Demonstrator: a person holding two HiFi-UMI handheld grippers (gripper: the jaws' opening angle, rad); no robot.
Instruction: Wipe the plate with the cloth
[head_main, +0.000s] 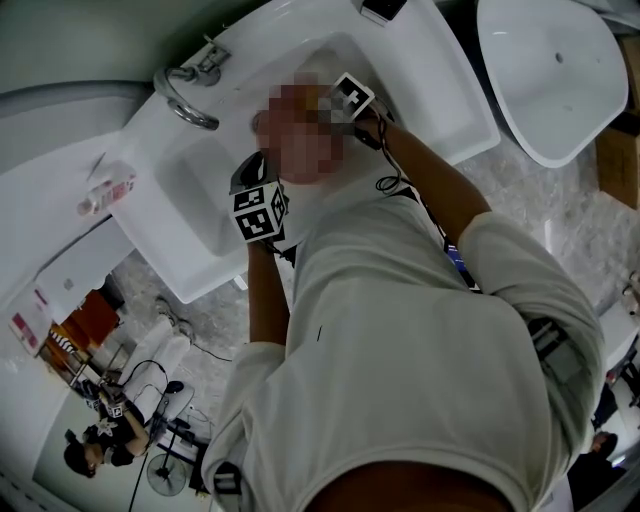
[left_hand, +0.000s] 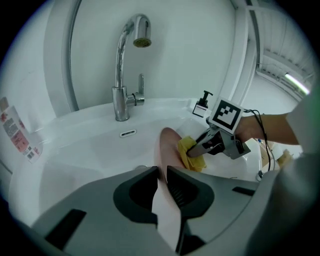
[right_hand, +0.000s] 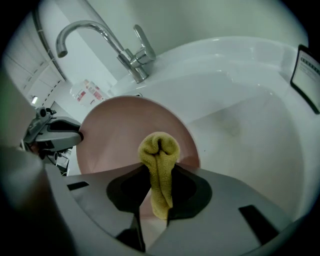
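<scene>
A pink plate (right_hand: 125, 132) stands on edge over the white sink basin (right_hand: 240, 110). My left gripper (left_hand: 161, 182) is shut on the plate (left_hand: 165, 150) at its rim, seen edge-on in the left gripper view. My right gripper (right_hand: 159, 192) is shut on a folded yellow cloth (right_hand: 159, 160), whose bunched end presses against the plate's face. In the left gripper view the yellow cloth (left_hand: 189, 154) sits against the plate's right side, held by the right gripper (left_hand: 207, 145). In the head view both grippers' marker cubes (head_main: 260, 212) hover over the sink; a mosaic patch hides the plate there.
A chrome tap (left_hand: 125, 75) rises behind the basin, with an overflow slot (left_hand: 128, 133) below it. A small sign (left_hand: 201, 107) stands on the sink rim at the right. A plastic packet (left_hand: 17, 135) lies on the left ledge. A second white basin (head_main: 555, 75) stands to the right.
</scene>
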